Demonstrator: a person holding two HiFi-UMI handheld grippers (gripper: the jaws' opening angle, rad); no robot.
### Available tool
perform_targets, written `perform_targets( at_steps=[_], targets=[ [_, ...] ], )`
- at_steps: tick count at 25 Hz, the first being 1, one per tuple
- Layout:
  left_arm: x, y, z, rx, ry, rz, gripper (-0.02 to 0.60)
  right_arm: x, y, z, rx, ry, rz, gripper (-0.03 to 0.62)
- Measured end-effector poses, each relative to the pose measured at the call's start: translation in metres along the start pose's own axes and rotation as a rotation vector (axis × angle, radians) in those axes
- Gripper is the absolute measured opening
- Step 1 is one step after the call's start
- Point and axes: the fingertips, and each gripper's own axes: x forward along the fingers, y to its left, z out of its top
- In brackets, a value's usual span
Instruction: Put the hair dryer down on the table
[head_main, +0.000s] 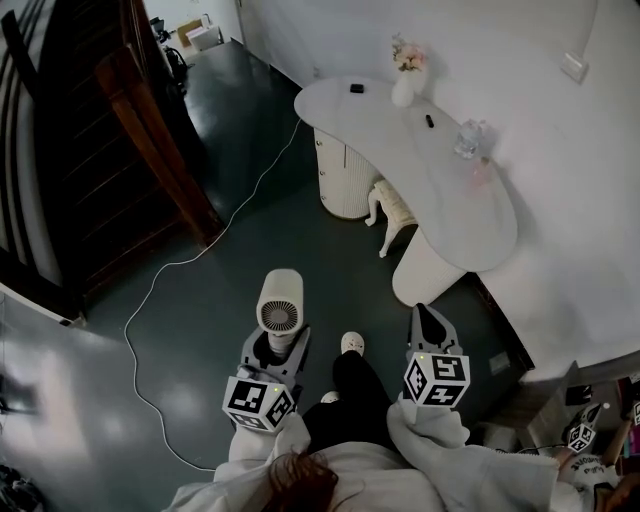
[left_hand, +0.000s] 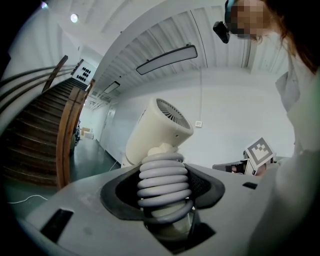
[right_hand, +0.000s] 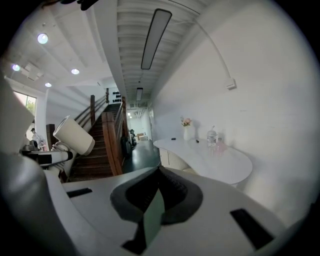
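A cream hair dryer (head_main: 281, 303) stands upright in my left gripper (head_main: 276, 348), over the dark floor and well short of the table. The jaws are shut on its handle, which is wrapped in a grey coiled cord (left_hand: 162, 180). Its barrel (left_hand: 159, 131) tilts up and away in the left gripper view. The white curved table (head_main: 452, 205) stands ahead to the right by the wall. My right gripper (head_main: 428, 318) is level with the left one, empty, and its jaws meet at the tip (right_hand: 159, 172). In the right gripper view the hair dryer (right_hand: 75, 136) shows at the left and the table (right_hand: 222, 164) ahead.
On the table stand a white vase with flowers (head_main: 404, 84), a clear bottle (head_main: 468, 139) and two small dark items (head_main: 357, 88). A white cable (head_main: 152, 290) trails over the floor. A wooden staircase (head_main: 120, 140) rises at the left. A pale cylinder base (head_main: 345, 175) holds up the table.
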Motion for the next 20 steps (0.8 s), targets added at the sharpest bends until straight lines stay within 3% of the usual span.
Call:
perform_targets(
  at_steps=[20],
  targets=[
    [0.17,0.07,0.028,-0.012,-0.033,0.052,0.23,0.176,-0.059,0.07,-0.015,-0.034,0.046,0.049]
  ],
)
